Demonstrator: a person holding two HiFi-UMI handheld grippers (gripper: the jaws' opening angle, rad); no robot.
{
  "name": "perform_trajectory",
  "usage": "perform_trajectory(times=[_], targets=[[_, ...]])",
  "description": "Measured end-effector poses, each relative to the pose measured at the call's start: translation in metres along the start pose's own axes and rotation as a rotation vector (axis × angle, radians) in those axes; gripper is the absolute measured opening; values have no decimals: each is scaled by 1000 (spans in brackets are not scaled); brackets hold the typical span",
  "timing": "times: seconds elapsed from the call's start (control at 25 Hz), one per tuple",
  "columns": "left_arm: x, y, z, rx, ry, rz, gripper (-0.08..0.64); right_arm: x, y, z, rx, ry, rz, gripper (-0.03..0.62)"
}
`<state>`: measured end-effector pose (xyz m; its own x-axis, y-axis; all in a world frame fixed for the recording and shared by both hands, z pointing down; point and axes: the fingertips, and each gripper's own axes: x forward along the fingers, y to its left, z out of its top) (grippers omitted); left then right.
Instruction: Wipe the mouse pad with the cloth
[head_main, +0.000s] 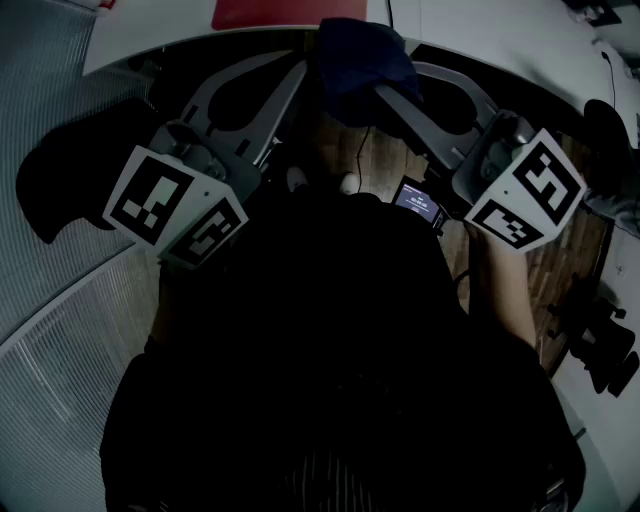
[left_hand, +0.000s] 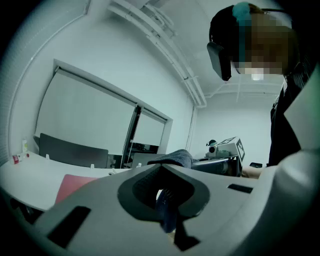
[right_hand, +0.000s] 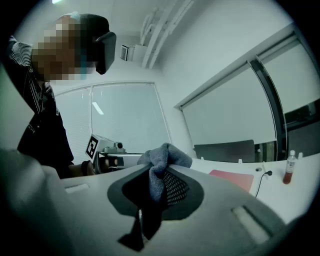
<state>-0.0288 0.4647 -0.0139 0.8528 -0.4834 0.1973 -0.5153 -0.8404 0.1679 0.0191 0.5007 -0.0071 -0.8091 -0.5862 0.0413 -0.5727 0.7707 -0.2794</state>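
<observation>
Ahead of and below both sets of fingers: white curved worktop, with bare room around the flat red rectangular mouse pad lying on it, cut by the frame, long axis probably crosswise. Pad forward and slightly left of the fingers, so nearer the left gripper than the right gripper. Dark blue-grey terry cloth bunched and held clear of the pad, each pair of fingers pressed onto a fold. Probably calls for lowering forward over the near rim.

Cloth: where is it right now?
Head view, top centre: the cloth is pinched between the left tool and right tool, near the red mouse pad on the white desk.
</observation>
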Motion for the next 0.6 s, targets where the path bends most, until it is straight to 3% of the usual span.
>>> perform_trajectory(times=[0.2, 0.6], targets=[[3, -11, 1, 3, -2, -15, 8, -3, 4, 2, -29, -6, 11, 37], [14, -20, -5, 6, 14, -28, 8, -16, -7, 0, 4, -40, 31, 38]])
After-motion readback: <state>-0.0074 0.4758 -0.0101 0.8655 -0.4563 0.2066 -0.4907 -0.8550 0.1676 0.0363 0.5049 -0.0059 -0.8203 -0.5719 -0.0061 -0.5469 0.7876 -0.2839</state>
